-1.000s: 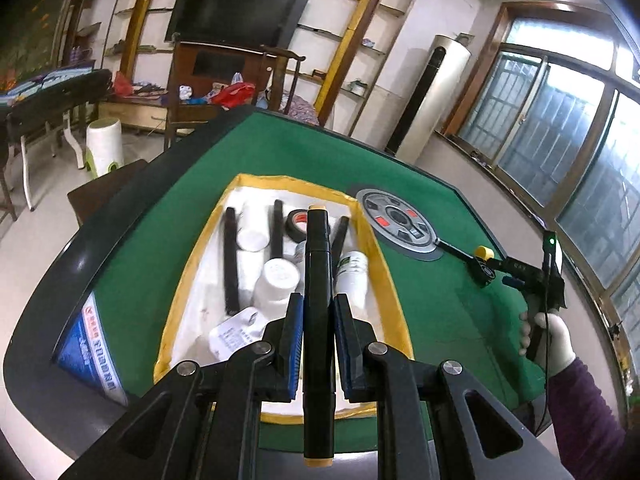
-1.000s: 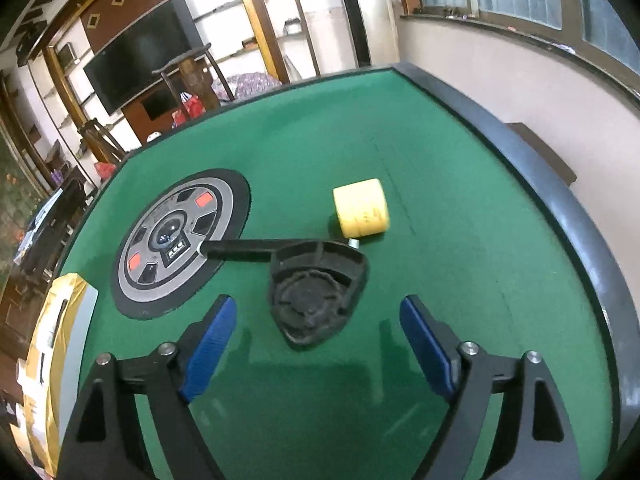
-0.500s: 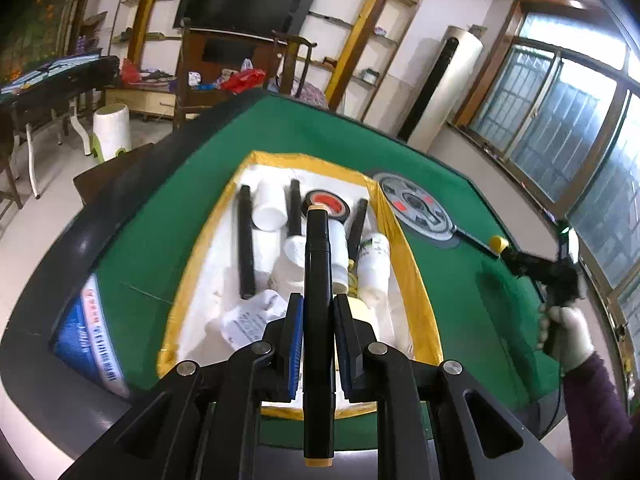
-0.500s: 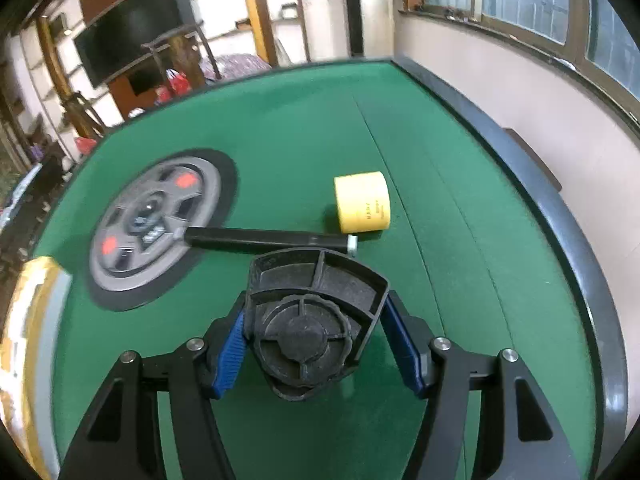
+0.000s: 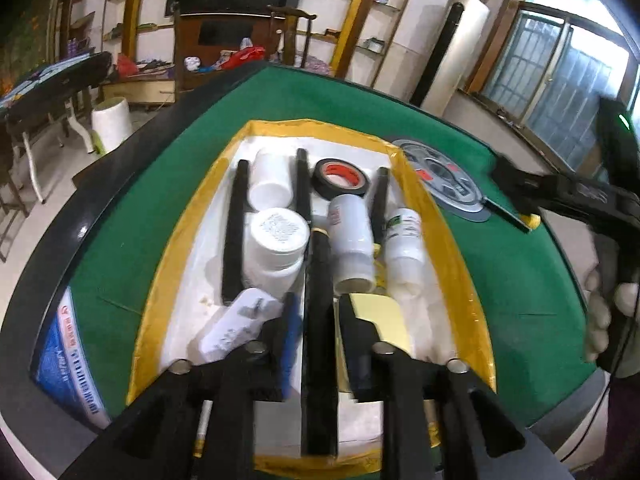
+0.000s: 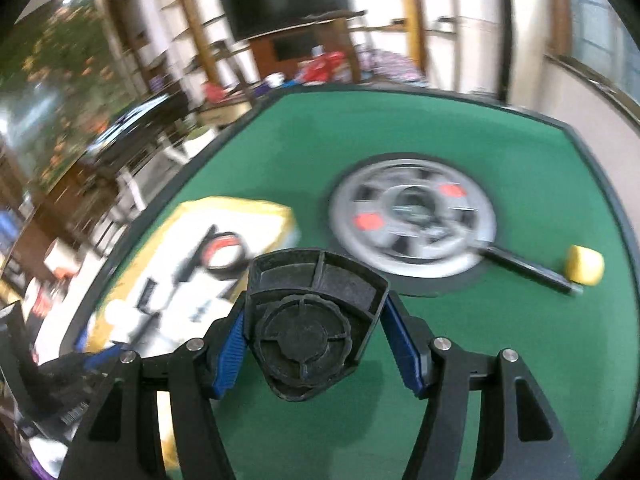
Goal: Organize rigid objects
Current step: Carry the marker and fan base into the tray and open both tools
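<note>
A white tray with a yellow rim (image 5: pixel 180 232) lies on the green table and holds white bottles (image 5: pixel 276 248), black rods (image 5: pixel 234 236) and a roll of black tape (image 5: pixel 340 178). My left gripper (image 5: pixel 318 332) hangs over the tray's near end. Its jaws stand slightly apart on either side of a black rod (image 5: pixel 320 320), with gaps showing. My right gripper (image 6: pixel 312 344) is shut on a black plastic knob piece (image 6: pixel 308 324) and holds it above the table, with the tray (image 6: pixel 240 210) to its left.
A grey round control disc (image 6: pixel 412 228) sits in the table's middle. A black rod (image 6: pixel 524 268) and a yellow cylinder (image 6: pixel 586 270) lie by it. The table has a raised dark rim (image 5: pixel 60 220). Chairs and shelves stand beyond.
My left jaws have parted from the black rod and dropped closer to the tray. My right gripper closed on the black knob piece, lifted it and swung left toward the tray.
</note>
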